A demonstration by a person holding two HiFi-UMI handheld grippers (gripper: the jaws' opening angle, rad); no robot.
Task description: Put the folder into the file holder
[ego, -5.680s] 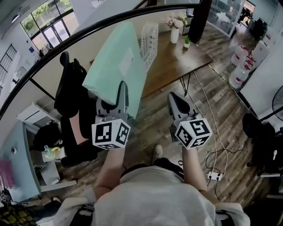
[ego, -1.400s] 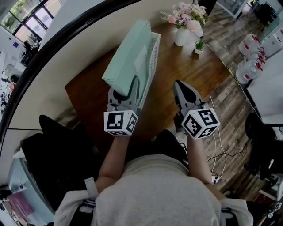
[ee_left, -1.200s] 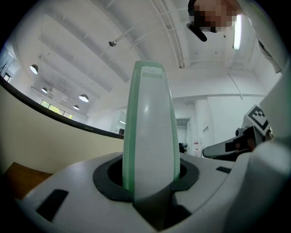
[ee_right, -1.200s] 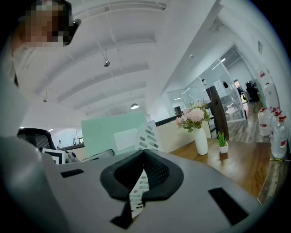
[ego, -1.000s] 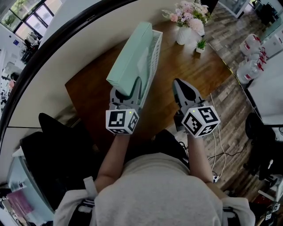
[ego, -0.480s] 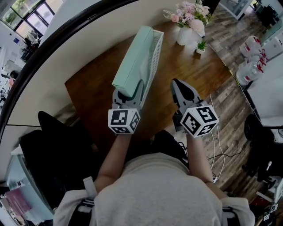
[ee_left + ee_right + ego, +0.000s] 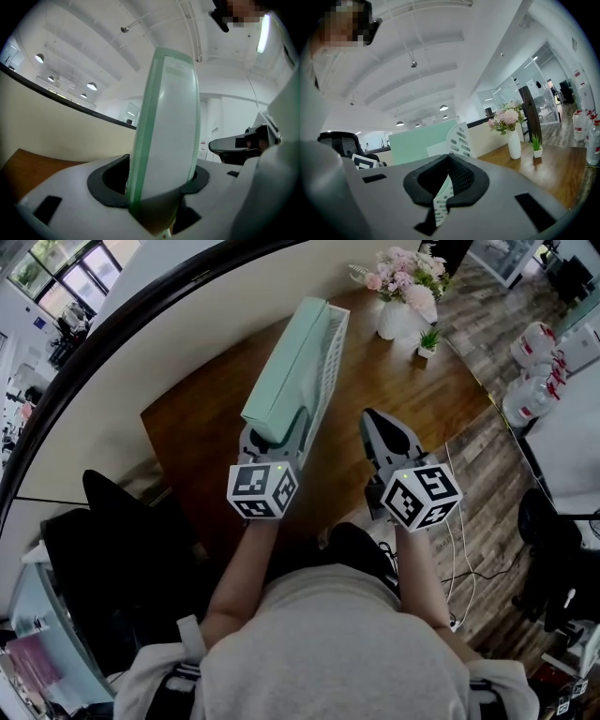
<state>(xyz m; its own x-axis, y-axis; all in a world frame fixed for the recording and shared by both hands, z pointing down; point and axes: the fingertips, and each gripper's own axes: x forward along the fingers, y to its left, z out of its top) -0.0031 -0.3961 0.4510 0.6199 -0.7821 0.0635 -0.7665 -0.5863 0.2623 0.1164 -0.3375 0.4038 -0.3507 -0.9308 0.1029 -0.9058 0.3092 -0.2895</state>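
Folder: the green folder [image 7: 286,381] stands on its edge inside the white file holder [image 7: 330,352], on the brown bench [image 7: 403,381].
Left tool: the left tool [image 7: 277,427] has just been opening its jaws. The near end of the folder is between them, but they look let go of it.
Right tool: the right tool [image 7: 375,423] is closed, holds nothing and hangs beside the file holder.
Done: the folder looks to be in its place.
Left to do: I think only pulling the left tool back off the folder and checking that the folder does not tip.
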